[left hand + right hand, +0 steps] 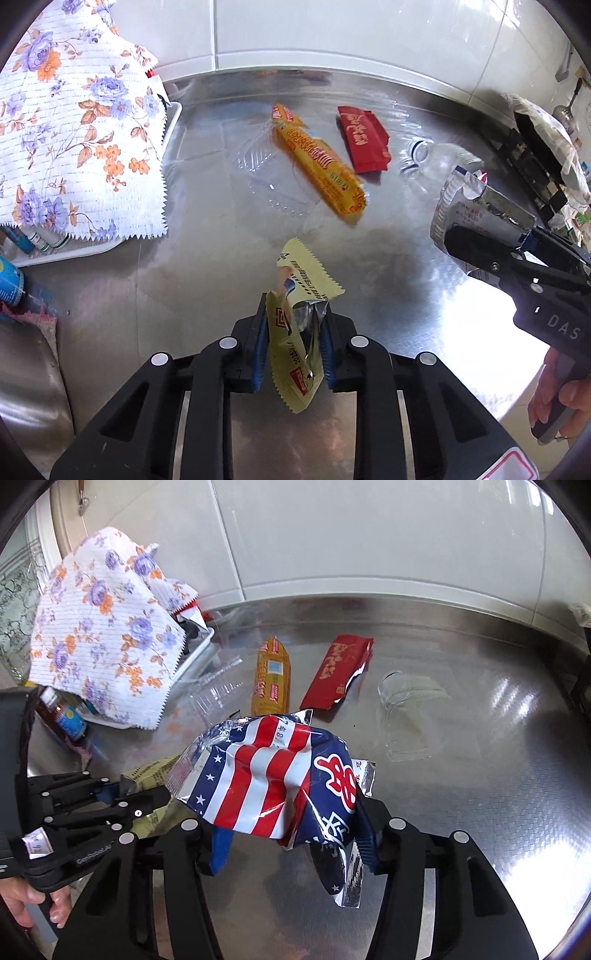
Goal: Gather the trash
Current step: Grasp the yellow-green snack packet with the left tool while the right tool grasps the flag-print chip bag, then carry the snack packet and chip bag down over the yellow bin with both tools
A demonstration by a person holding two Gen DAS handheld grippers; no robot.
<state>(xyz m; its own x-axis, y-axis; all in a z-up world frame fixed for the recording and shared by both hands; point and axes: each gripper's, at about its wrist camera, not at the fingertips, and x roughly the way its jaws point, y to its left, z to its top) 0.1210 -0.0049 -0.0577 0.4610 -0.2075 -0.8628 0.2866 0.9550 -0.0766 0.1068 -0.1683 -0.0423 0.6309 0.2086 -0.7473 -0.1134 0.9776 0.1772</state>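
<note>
Left gripper (293, 334): clamped on pale yellow wrapper (295, 332), held upright between the blue pads above the steel counter (221, 295).
Right gripper (295, 834): closed on flag-print bag (273, 775).
Left view only: bag's silver inside.
Right view only: stars, stripes.
Counter: orange packet (319, 162), red wrapper (364, 138), beyond both fingertips.

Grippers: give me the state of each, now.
Left gripper: shut on the yellow wrapper.
Right gripper: shut on the striped bag.

Floral cloth (74, 122) hides most of white tray (173, 122); bottles (44, 240) beneath only partly visible; labels unreadable.
</note>
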